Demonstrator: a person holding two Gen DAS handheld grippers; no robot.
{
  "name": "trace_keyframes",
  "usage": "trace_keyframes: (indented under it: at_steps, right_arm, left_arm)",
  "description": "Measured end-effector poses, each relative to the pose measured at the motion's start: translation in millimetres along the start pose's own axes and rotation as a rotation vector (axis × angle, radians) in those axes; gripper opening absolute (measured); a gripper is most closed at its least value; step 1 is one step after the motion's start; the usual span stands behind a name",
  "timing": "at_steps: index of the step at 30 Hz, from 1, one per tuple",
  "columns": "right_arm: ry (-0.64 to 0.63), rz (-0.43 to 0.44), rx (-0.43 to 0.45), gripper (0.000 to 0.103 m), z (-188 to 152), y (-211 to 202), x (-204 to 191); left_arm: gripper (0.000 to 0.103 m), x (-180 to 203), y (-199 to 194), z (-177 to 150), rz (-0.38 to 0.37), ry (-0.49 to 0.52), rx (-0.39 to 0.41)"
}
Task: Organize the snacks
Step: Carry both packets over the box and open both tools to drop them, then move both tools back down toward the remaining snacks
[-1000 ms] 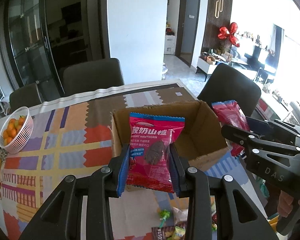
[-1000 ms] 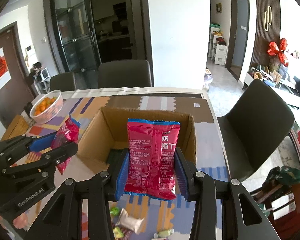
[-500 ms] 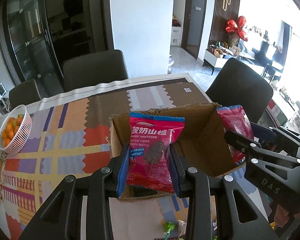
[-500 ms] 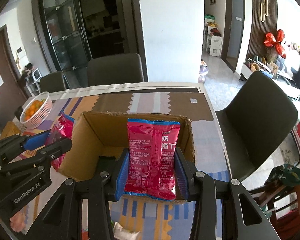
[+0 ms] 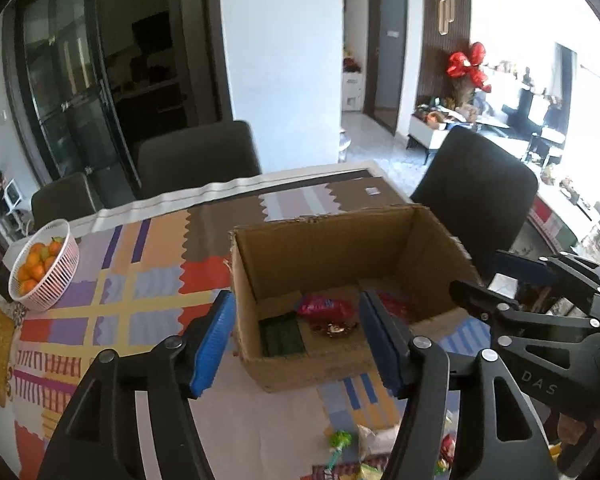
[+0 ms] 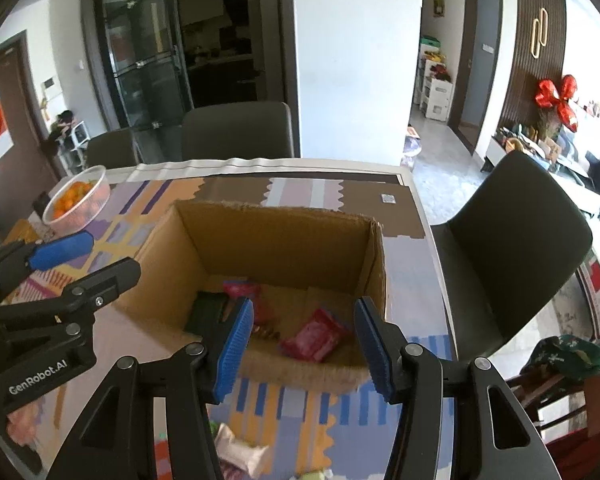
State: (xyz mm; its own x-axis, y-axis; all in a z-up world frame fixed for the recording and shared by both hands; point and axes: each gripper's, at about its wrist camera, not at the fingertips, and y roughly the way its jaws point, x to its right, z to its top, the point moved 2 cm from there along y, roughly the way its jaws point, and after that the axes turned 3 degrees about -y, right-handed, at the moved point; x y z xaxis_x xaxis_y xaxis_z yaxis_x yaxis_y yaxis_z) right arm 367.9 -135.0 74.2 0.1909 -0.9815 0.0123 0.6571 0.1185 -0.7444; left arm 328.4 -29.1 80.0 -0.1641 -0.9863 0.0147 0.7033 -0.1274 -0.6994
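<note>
Far left on my table, a white basket of oranges (image 5: 44,266) sits on the patterned tablecloth (image 5: 140,280), well apart from the work. My left gripper (image 5: 296,336) hangs over the near left part of the cardboard box (image 5: 340,248); its jaws have just been opening and now stand wide with nothing between the blue pads (image 5: 214,344). Inside the box I see a dark green packet (image 5: 281,336) at the left, a red snack pack (image 5: 326,309) beside it, and a 2nd red snack pack (image 6: 314,338) lying flat toward the right wall. My right gripper (image 6: 304,338) hovers above that 2nd pack, jaws also just opened, standing apart and empty. Loose wrapped snacks (image 6: 240,452) lie on the cloth in front of the box. A dark chair (image 6: 516,248) stands at the table's right side.
</note>
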Motion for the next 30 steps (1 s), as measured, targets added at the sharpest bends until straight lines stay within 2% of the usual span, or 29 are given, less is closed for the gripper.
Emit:
trace_keyframes:
  at_steps: [9,14,17,24,30]
  right_arm:
    - [0.003,0.078,0.052,0.054,-39.7,-48.2,-11.5]
    - [-0.009,0.076,0.074,0.054,-65.1,-64.3,-17.2]
    - [0.0,0.059,0.086,0.059,-82.7,-70.9,-17.4]
    - [0.014,0.05,0.079,0.059,-119.8,-79.5,-15.6]
    - [0.008,0.034,0.064,0.059,-150.4,-81.1,-17.1]
  left_arm:
    - [0.067,15.6,-49.2,-38.2,-0.088,0.026,0.06]
    - [0.068,22.6,-66.4,-67.1,-0.105,0.035,0.076]
    - [0.068,26.8,-72.2,-83.6,-0.105,0.045,0.082]
    - [0.07,39.3,-80.4,-122.0,-0.121,0.076,0.061]
    - [0.07,43.0,-73.1,-152.9,-0.143,0.068,0.008]
